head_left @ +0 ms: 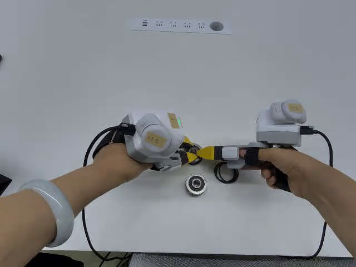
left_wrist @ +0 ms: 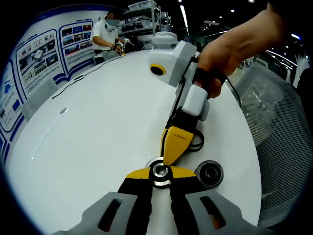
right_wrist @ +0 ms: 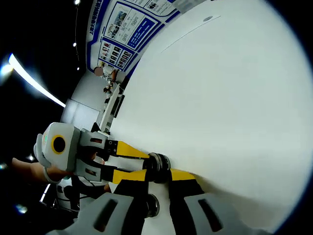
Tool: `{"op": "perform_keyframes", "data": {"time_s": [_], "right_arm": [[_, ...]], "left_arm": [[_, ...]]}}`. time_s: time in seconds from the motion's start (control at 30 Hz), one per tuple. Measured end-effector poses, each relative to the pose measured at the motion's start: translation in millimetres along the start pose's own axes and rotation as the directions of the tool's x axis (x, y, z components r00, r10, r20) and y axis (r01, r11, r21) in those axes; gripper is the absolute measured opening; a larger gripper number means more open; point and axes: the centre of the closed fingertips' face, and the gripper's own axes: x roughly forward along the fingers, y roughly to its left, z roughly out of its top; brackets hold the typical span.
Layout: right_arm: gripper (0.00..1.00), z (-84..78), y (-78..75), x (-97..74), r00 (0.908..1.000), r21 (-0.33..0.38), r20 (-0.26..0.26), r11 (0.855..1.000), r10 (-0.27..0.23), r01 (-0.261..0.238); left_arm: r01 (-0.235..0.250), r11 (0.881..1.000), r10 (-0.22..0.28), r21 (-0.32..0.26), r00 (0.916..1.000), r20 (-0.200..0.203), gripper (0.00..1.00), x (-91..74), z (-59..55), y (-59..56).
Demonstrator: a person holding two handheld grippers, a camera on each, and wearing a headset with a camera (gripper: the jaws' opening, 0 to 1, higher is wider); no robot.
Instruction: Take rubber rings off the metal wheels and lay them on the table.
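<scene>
A metal wheel (head_left: 193,149) with a black rubber ring is held just above the table between both grippers. My left gripper (left_wrist: 160,174) is shut on this wheel (left_wrist: 160,171), its yellow jaws on either side of it. From the right, my right gripper (head_left: 207,152) meets the same wheel (right_wrist: 157,167); its jaws close on the wheel's rim, where the ring sits. A second wheel (head_left: 196,184) lies flat on the table just in front. Loose black rubber rings (head_left: 225,173) lie under the right gripper.
A white power strip (head_left: 178,25) lies at the far edge of the white table (head_left: 167,83). Black cables (head_left: 325,183) trail from both grippers toward the near edge. A person stands far off in the left gripper view.
</scene>
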Motion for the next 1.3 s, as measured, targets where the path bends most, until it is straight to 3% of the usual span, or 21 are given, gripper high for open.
{"op": "perform_keyframes", "data": {"time_s": [0.07,0.3,0.47,1.0,1.3], "right_arm": [[0.14,0.7,4.2,-0.9,0.9997,0.003,0.005,1.0,0.023,-0.023],[0.12,2.0,1.8,-5.2,0.9997,0.001,0.011,1.0,0.02,-0.02],[0.05,3.9,-1.4,-7.5,0.9997,-0.006,0.022,1.0,0.008,-0.008],[0.02,5.0,-0.1,-8.5,0.9996,-0.014,0.03,1.0,0.001,-0.001],[0.01,6.4,8.2,-8.0,0.999,-0.026,0.044,1.0,0.004,-0.002]], "left_arm": [[-0.001,1.0,0.001,-0.001,1.0,0.0,0.13,0.0,0.1,-0.2],[-0.005,1.0,0.005,-0.001,1.0,0.001,0.13,-0.2,0.0,-0.2],[-0.004,1.0,0.004,-0.001,1.0,0.001,0.13,-0.3,0.0,-0.3],[-0.004,1.0,0.004,-0.003,1.0,0.0,0.13,-0.9,-0.2,-0.8],[-0.003,1.0,0.003,-0.001,1.0,-0.002,0.13,-0.9,-0.4,-0.9]]}}
